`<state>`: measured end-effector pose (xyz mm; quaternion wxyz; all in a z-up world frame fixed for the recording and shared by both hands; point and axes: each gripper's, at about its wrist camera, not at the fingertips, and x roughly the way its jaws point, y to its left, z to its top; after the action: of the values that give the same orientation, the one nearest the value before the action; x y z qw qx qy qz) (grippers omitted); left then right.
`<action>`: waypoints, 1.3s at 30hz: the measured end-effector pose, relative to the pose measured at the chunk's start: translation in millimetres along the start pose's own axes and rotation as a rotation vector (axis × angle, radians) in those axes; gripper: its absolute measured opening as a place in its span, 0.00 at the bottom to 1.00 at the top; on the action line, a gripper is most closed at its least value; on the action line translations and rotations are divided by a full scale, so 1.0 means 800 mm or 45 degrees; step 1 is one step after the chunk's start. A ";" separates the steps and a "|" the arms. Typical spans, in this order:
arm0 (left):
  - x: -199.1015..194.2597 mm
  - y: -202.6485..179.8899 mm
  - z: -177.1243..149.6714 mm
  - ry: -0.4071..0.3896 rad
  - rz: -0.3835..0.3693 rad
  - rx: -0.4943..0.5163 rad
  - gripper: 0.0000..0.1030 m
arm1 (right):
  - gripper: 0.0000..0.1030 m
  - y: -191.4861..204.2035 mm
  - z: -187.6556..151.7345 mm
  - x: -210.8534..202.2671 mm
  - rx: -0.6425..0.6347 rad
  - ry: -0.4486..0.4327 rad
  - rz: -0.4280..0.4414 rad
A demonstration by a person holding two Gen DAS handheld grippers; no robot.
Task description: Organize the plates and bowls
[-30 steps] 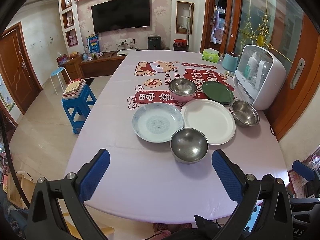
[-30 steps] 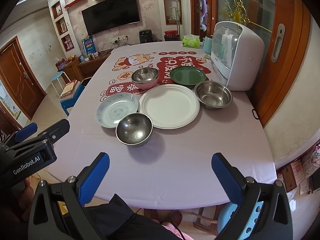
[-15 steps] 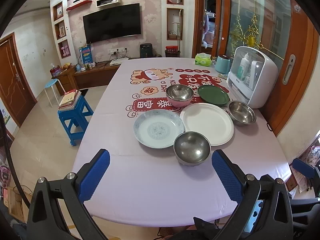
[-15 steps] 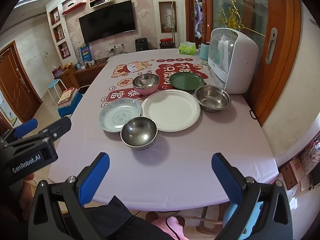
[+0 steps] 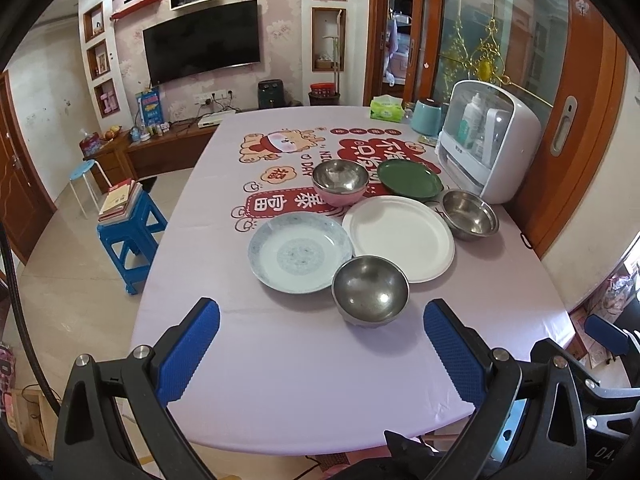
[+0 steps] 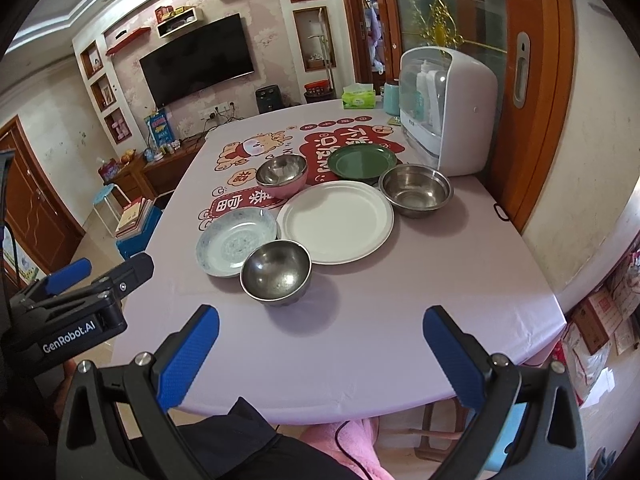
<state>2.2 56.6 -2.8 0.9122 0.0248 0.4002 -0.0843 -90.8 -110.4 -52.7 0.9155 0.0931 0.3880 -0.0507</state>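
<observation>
Now nearer the table point(image 5: 280, 360) than a second ago: left gripper point(image 5: 320, 344) and right gripper point(image 6: 320, 344), both spread wide, empty. Nearest steel bowl point(image 5: 370, 290) beside white plate point(image 5: 400, 236); nothing stacked yet.

Green plate point(image 5: 410, 179), white plate point(image 5: 398, 233), blue-speckled plate point(image 5: 300, 252), pink bowl point(image 5: 340, 196), lilac cloth point(image 5: 304, 360) with red prints

The green plate point(image 5: 410, 179) has its near rim hidden behind the white plate point(image 5: 398, 237); bottles inside the cabinet point(image 5: 490, 140) blur behind its clear door
</observation>
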 end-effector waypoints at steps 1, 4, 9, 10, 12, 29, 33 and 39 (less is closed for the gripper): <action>0.003 0.000 0.002 0.003 0.000 -0.005 0.99 | 0.99 -0.002 0.001 0.002 0.007 0.004 0.005; 0.011 0.002 0.009 0.007 -0.010 -0.028 0.99 | 0.99 -0.007 0.008 0.010 0.018 0.009 0.007; 0.034 0.001 0.027 0.027 -0.001 -0.043 0.99 | 0.99 -0.015 0.029 0.027 0.027 0.006 0.012; 0.038 0.001 0.033 0.028 0.000 -0.045 0.99 | 0.99 -0.016 0.033 0.029 0.030 0.004 0.017; 0.048 0.001 0.044 0.026 0.007 -0.049 0.99 | 0.99 -0.019 0.043 0.035 0.026 -0.016 0.030; 0.168 -0.002 0.153 0.125 -0.152 -0.032 0.99 | 0.99 -0.063 0.111 0.121 0.136 0.025 0.048; 0.205 -0.005 0.167 0.178 -0.210 -0.038 0.99 | 0.99 -0.079 0.118 0.143 0.180 0.034 0.050; 0.262 -0.014 0.193 0.242 -0.210 0.045 0.99 | 0.99 -0.106 0.133 0.178 0.264 0.062 0.013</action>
<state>252.0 0.3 -52.0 0.8595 0.0158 0.4841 -0.1634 68.7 -218.6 -94.1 0.8916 0.1904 0.4022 -0.0835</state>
